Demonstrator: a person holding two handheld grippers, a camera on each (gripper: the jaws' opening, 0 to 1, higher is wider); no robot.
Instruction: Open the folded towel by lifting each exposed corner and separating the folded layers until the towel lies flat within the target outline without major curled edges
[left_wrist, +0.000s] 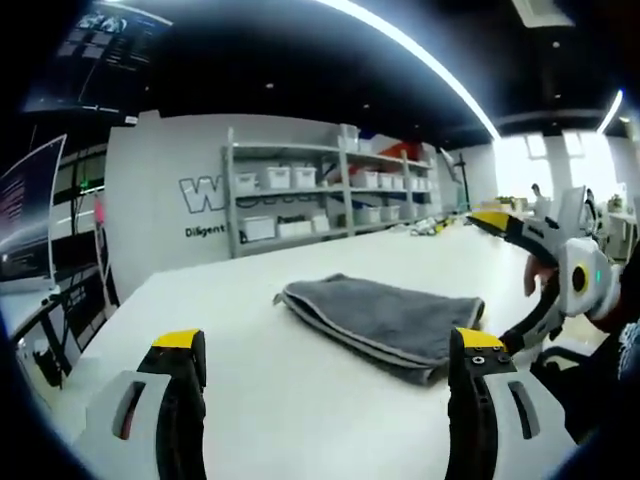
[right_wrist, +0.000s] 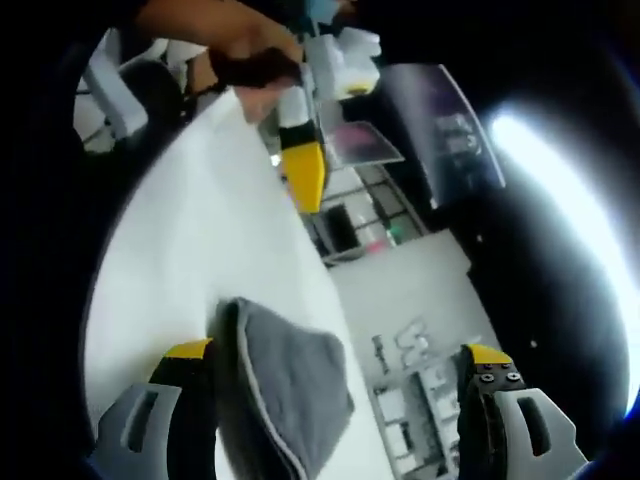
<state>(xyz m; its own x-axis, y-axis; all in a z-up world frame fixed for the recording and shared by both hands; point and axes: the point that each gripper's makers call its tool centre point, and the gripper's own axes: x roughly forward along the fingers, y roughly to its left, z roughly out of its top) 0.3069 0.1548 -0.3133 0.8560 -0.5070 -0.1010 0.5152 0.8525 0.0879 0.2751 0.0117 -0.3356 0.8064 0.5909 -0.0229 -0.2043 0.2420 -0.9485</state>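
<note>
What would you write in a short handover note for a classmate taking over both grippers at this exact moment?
Left gripper: fingers open, holding nothing, short of the towel.
Right gripper: fingers open, holding nothing, over the towel's end.
Towel: grey, folded in layers, lying on the white table.
Done: nothing yet; no corner lifted.
Left: grip an exposed corner, peel the layers apart, spread it flat and smooth any curled edges. I cannot make out a target outline.

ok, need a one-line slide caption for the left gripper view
Left gripper open above a white table, facing the folded grey towel; right gripper approaches from the side.
</note>
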